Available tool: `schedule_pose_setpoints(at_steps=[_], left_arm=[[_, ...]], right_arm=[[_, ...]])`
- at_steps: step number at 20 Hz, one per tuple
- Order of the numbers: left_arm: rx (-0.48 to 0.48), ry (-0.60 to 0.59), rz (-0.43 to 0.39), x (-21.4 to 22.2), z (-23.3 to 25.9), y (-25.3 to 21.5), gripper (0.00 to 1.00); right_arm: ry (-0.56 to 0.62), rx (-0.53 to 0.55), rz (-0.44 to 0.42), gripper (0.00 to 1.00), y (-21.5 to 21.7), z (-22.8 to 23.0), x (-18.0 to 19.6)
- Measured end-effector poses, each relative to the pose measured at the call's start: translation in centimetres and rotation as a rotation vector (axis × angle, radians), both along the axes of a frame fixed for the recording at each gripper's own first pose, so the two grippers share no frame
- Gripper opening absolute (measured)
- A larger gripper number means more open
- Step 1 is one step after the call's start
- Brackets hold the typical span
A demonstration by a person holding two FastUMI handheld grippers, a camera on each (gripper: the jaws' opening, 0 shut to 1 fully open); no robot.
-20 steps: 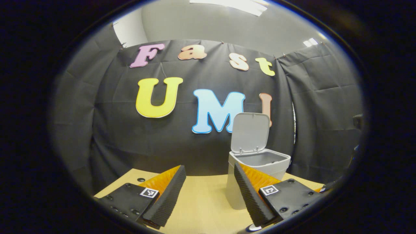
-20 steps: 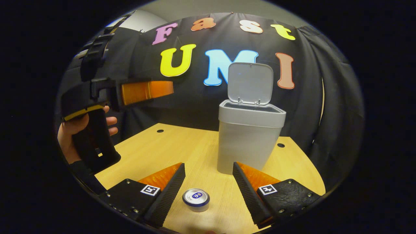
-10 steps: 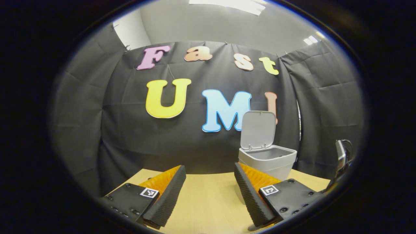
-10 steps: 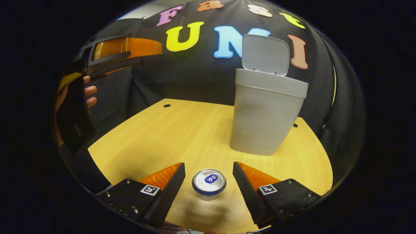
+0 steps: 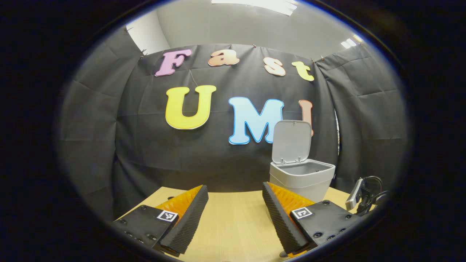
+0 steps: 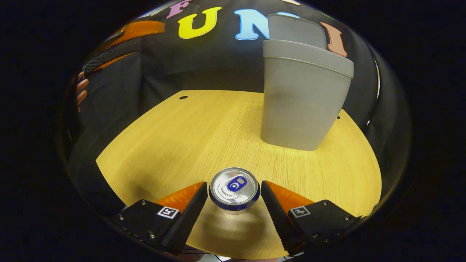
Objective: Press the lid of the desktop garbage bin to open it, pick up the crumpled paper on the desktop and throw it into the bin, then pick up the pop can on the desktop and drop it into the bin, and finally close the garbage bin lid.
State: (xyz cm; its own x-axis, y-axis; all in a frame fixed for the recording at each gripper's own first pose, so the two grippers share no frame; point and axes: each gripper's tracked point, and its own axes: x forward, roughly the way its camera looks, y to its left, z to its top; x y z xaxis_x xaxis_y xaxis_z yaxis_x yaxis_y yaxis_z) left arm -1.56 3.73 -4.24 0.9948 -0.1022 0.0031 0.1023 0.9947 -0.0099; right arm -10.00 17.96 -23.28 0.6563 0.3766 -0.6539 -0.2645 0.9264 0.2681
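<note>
1. The grey garbage bin (image 6: 304, 98) stands on the wooden bench (image 6: 189, 134) with its lid (image 5: 292, 141) flipped up and standing nearly upright at the back. In the left gripper view I can peek into the top of the bin (image 5: 302, 174), but all I get is grey inner wall, so I can't tell what's in it.

2. The right hand-held gripper (image 6: 234, 191) is spread wide with the pop can (image 6: 235, 188) standing upright right between its fingers. Each finger is just beside the can, and I can't tell if either one actually touches, so it's not gripping yet. The bin sits ahead of this gripper and a bit to its right.

3. The left hand-held gripper (image 5: 235, 203) is also released, jaws wide, nothing between them, held up above the bench with the bin ahead on its right. The same gripper shows as a dark shape at the upper left of the right gripper view (image 6: 120, 47), with the fingers of a hand (image 6: 81, 91) on it.

4. The left gripper view catches a small white device with a black cable (image 5: 364, 194) at the far right edge. The right gripper view gives you the can top and the bin's full front.

5. Compared with a second ago, the right gripper has dropped down and moved in: the can was small and well ahead of the fingertips, and now it's big and sits between them. The left one has barely shifted.
</note>
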Motion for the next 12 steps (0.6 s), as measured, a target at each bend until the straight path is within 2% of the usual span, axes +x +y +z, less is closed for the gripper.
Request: schedule_pose_setpoints(at_steps=[2,6,12], left_arm=[[-0.006,0.012,0.005,0.0,-0.5,0.3,1.0],[-0.022,0.026,0.013,0.3,-1.0,0.5,0.98],[-0.06,0.011,0.021,0.4,-0.7,0.6,1.0]], right_arm=[[-0.005,-0.006,0.001,0.85,0.0,0.0,0.1],[-0.023,-0.002,-0.01,0.84,-0.7,0.6,0.1],[-0.109,0.04,-0.091,0.84,-3.8,5.7,1.8]])
